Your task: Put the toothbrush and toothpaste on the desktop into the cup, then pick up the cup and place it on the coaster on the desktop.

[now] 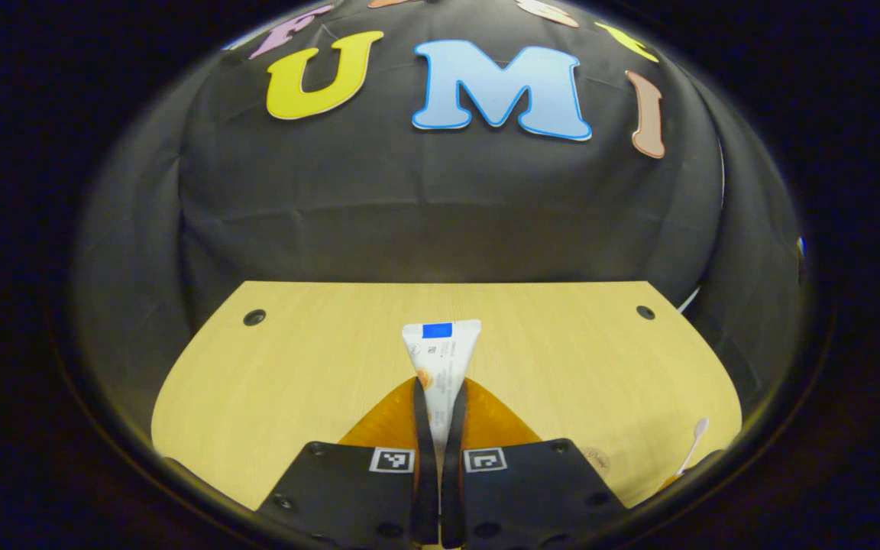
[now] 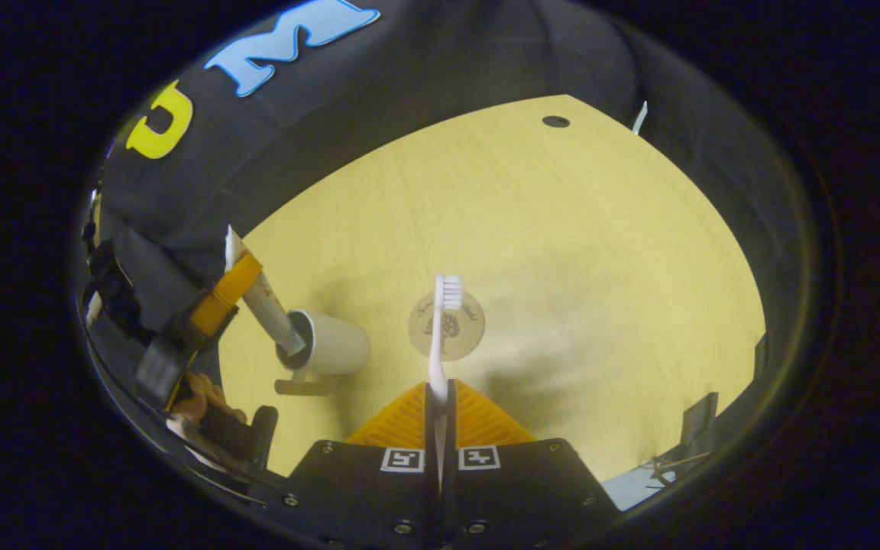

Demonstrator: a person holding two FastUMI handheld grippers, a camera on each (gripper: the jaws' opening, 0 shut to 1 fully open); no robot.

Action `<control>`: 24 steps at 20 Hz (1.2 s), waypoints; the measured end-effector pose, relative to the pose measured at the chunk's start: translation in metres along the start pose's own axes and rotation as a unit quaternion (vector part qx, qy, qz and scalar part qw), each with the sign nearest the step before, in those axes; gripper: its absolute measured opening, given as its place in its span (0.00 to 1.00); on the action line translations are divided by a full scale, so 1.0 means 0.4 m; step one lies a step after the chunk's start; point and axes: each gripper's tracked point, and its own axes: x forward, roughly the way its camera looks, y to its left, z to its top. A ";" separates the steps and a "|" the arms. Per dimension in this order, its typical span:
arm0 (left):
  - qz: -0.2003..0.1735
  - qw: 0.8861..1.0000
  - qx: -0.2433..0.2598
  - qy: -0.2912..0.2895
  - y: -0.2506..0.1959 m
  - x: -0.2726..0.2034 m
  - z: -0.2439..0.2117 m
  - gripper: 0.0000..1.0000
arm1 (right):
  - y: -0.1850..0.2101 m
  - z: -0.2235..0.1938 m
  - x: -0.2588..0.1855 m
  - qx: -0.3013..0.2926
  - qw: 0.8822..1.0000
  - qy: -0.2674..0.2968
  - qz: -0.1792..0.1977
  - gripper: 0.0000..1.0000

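Left tongs (image 2: 245, 286) clamp toothpaste (image 2: 268, 309), long axis tilted, lower end at the mouth of cup (image 2: 329, 345); right tongs (image 2: 438, 397) clamp toothbrush (image 2: 440, 336), farther from cup, over coaster (image 2: 464, 330).

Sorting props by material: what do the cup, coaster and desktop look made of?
Cup: likely plastic or ceramic, white, smooth, matte with no glare. Coaster: probably wood or cork, a tan disc with a dark printed tree. Desktop: pale wood-grain surface, maybe laminate, with straight fine streaks.
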 end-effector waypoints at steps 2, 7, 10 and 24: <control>-0.003 1.000 -0.013 0.001 0.001 0.000 -0.014 0.09 | 0.015 0.016 -0.008 -0.002 1.000 -0.008 0.007 0.02; -0.010 1.000 -0.010 0.007 0.002 -0.014 -0.046 0.29 | 0.055 0.061 -0.013 -0.013 0.999 -0.027 0.019 0.02; -0.007 1.000 -0.010 0.007 0.007 -0.035 -0.053 0.48 | 0.074 0.104 -0.022 -0.025 0.999 -0.042 0.024 0.01; 0.009 0.997 -0.064 -0.033 0.123 -0.299 0.032 0.77 | 0.262 0.241 0.054 -0.050 0.992 -0.093 0.069 0.02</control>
